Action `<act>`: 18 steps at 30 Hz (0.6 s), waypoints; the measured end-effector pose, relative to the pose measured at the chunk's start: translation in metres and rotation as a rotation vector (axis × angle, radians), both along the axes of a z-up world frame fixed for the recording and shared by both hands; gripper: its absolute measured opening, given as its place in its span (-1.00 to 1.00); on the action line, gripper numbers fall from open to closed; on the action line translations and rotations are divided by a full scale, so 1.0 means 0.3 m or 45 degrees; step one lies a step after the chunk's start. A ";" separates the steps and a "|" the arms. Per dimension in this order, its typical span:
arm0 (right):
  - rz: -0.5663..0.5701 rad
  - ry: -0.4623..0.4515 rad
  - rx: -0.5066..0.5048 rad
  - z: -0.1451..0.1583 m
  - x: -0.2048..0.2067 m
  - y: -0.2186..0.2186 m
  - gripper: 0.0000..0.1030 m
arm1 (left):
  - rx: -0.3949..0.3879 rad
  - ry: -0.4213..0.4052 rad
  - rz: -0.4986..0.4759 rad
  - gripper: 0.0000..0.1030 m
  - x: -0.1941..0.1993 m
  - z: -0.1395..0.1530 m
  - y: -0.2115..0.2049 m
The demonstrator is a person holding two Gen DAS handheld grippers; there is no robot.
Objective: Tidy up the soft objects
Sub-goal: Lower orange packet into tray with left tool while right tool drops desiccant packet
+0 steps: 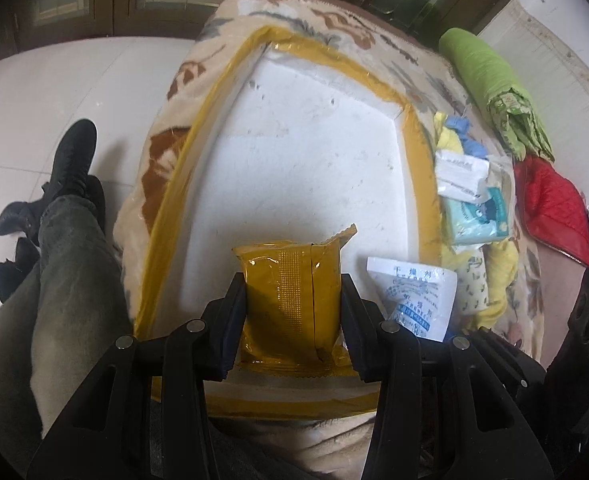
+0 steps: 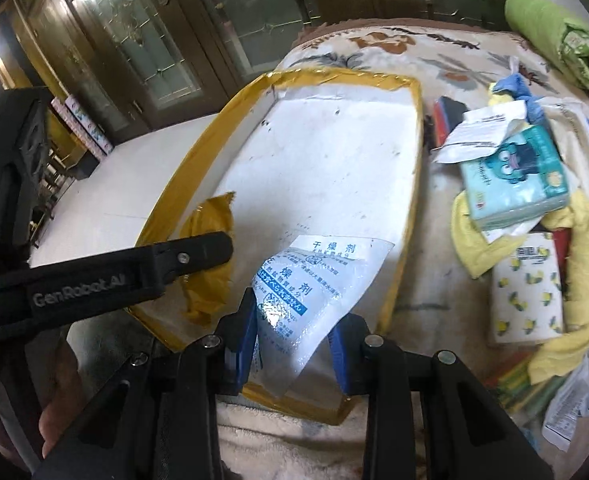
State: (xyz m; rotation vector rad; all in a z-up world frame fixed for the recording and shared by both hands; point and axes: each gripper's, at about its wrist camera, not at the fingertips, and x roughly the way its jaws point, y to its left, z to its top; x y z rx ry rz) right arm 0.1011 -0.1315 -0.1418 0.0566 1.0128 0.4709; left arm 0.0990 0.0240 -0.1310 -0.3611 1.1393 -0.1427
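Yellow packet: a mustard foil pouch, pinched between the two fingers of the left claw, over the near end of the tray.
White sachet: a desiccant bag with blue print, clamped in the right claw; it hangs tilted over the near right corner of the tray.
Tray: a shallow white foam box with yellow tape along its rim; it lies on a flowered blanket.
Pile: beside the right edge of the tray; a teal tissue pack, a lemon-print tissue pack, a yellow cloth.
Green roll: on the far right of the blanket.
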 end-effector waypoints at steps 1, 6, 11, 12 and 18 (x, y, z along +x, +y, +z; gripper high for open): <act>-0.007 0.002 -0.008 -0.007 0.002 0.001 -0.32 | -0.004 0.000 -0.002 -0.15 0.001 -0.004 0.002; -0.001 0.007 -0.016 -0.008 0.000 0.007 -0.09 | -0.046 -0.031 -0.006 -0.06 -0.005 -0.006 0.013; 0.001 -0.090 0.097 0.072 -0.066 -0.040 0.42 | -0.096 -0.181 0.049 -0.05 -0.058 0.072 0.022; 0.004 -0.110 0.093 0.087 -0.081 -0.046 0.42 | -0.070 -0.268 0.090 0.22 -0.086 0.102 0.022; -0.042 -0.135 0.126 0.148 -0.130 -0.138 0.42 | 0.052 -0.222 0.126 0.63 -0.120 0.107 -0.032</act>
